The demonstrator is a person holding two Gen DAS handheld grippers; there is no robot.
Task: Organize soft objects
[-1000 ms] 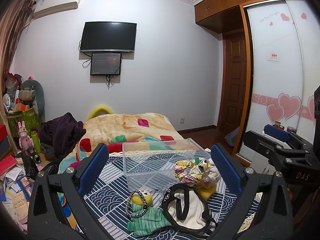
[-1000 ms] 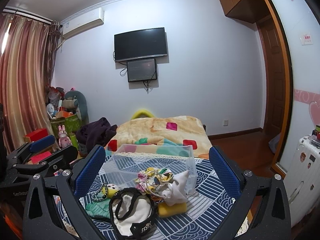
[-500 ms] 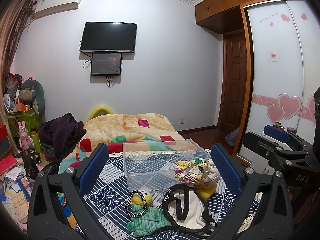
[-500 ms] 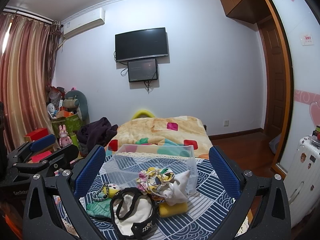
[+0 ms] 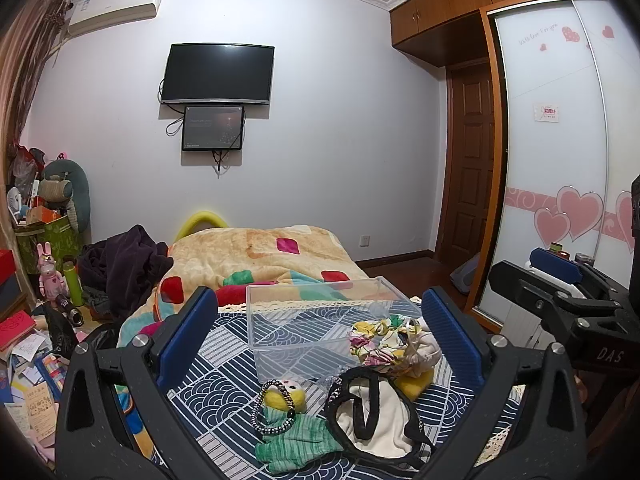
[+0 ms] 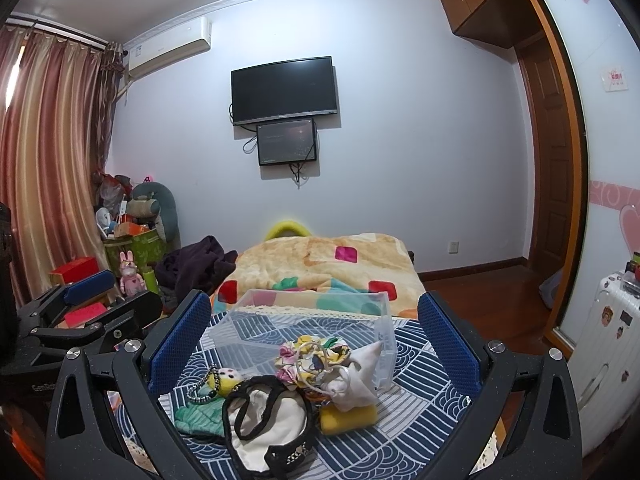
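Nothing visibly changed; the view barely shifted.

A clear glossy plastic box (image 5: 316, 320) sits on matt patterned cloth (image 5: 224, 364), beside a fuzzy plush blanket (image 5: 260, 256) and varnished wooden door (image 5: 472, 168).

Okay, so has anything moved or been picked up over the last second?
Nothing visibly changed. The left gripper and the right gripper hover open and empty over the pile of soft items. The clear plastic box, the green knitted glove and the white pouch with black trim lie where they were.
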